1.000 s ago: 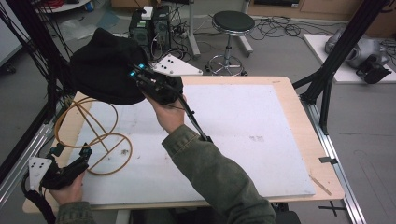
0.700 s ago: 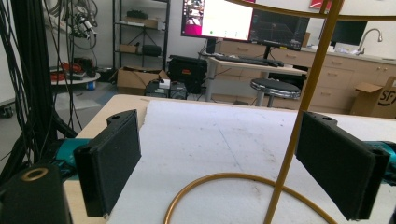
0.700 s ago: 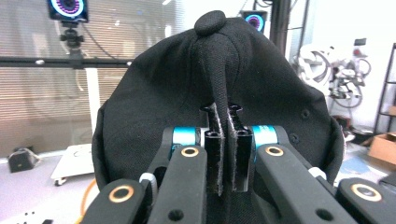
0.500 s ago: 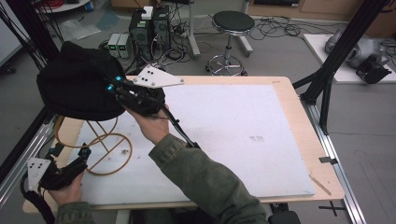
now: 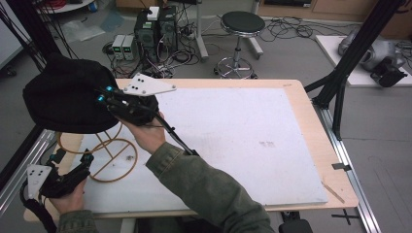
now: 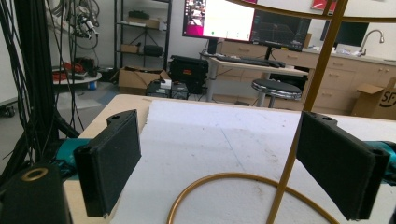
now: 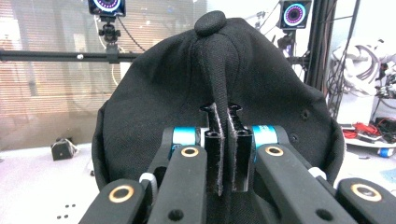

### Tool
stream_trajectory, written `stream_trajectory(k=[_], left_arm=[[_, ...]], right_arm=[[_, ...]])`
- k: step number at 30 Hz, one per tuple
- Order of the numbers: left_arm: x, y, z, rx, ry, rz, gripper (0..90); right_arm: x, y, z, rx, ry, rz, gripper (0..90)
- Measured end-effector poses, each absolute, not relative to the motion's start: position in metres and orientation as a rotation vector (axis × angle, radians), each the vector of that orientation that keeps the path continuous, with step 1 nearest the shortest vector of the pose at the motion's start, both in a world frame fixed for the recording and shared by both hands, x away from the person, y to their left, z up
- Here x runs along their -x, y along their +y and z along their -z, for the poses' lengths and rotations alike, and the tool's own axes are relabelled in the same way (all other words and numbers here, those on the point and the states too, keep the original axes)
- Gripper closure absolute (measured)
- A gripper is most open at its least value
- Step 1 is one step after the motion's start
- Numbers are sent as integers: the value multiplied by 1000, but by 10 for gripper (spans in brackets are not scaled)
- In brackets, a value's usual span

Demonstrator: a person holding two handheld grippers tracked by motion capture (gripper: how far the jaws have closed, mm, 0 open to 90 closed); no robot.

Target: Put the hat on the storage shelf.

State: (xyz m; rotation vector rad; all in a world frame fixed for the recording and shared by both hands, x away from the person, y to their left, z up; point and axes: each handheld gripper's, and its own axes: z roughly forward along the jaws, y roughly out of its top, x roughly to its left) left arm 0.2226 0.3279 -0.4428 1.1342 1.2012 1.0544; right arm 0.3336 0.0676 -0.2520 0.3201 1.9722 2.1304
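Observation:
A black cap (image 5: 65,99) hangs in the air over the table's far left corner, above a gold wire stand (image 5: 112,160). My right gripper (image 5: 104,94) is shut on it; in the right gripper view the jaws (image 7: 223,112) pinch a fold of the black cap (image 7: 215,93) just below its top button. My left gripper (image 5: 87,158) is low at the front left, open, beside the stand's base ring. In the left gripper view the gold wire stand's upright rod (image 6: 303,140) rises between the open jaws (image 6: 223,126), closer to the right jaw, touching neither.
A white board (image 5: 233,136) covers most of the wooden table (image 5: 316,145). A small stick (image 5: 333,191) lies near the front right corner. Black frame posts (image 5: 345,68) stand at the table's sides. A stool (image 5: 241,24) and computer boxes (image 5: 155,24) sit behind it.
My right gripper has carried the cap leftward, out over the table's left edge and above the stand. The left gripper has stayed by the stand's base.

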Motion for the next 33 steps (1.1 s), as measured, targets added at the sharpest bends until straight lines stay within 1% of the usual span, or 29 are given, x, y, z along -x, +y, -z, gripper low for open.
stream_trajectory(k=[12, 33], left_arm=[[-223, 327, 443, -1140, 1195, -1051, 145], [-222, 329, 443, -1138, 1197, -1053, 145]], right_arm=[[-334, 84, 262, -309, 2079, -2059, 876], [-332, 92, 274, -303, 2162, -2004, 866]])
